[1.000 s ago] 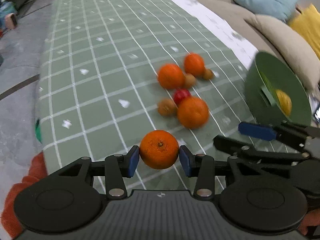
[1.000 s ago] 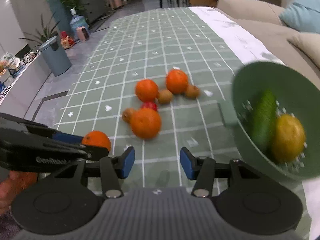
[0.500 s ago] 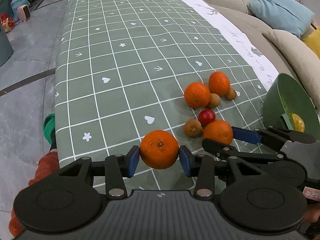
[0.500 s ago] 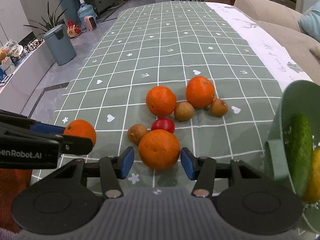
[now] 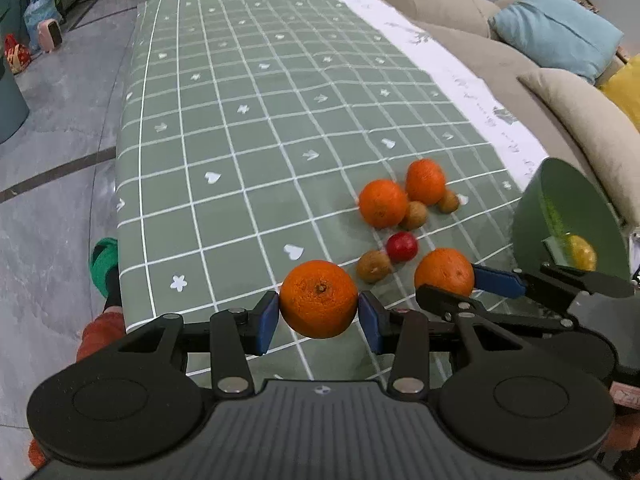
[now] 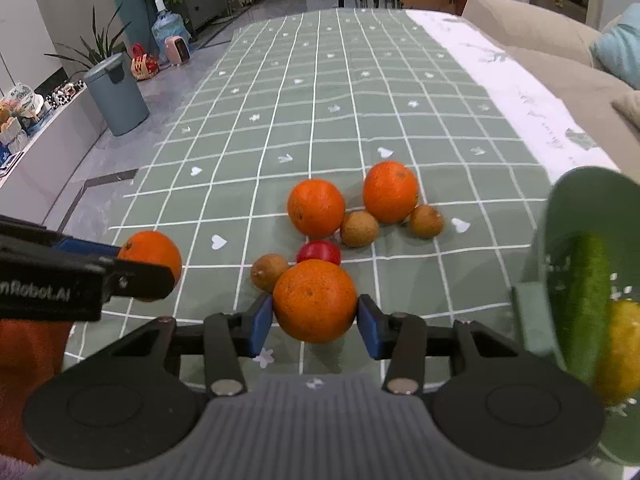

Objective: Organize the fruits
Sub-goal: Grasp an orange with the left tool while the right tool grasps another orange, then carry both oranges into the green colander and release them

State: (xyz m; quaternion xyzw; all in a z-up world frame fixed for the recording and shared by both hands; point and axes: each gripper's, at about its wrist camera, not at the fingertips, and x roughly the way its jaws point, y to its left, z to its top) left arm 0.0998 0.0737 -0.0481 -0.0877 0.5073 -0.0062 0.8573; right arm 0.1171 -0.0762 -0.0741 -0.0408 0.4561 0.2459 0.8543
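A grey bin [image 6: 116, 94] stands on the floor beside a potted plant [image 6: 94, 50]. A blue cushion [image 5: 554, 34] lies on the beige sofa [image 5: 448, 12].

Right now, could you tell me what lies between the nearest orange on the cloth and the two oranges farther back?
In the right wrist view, a small red fruit lies between the nearest orange and the far oranges, with brown fruits alongside.

Grey marble floor [image 5: 52, 168] along counter's left edge. Beige sofa [image 5: 460, 20] against right edge, light blue cushion [image 5: 556, 40] on it. Grey bin [image 6: 116, 96], potted plant [image 6: 92, 48], water jug [image 6: 170, 30] beyond far-left corner.
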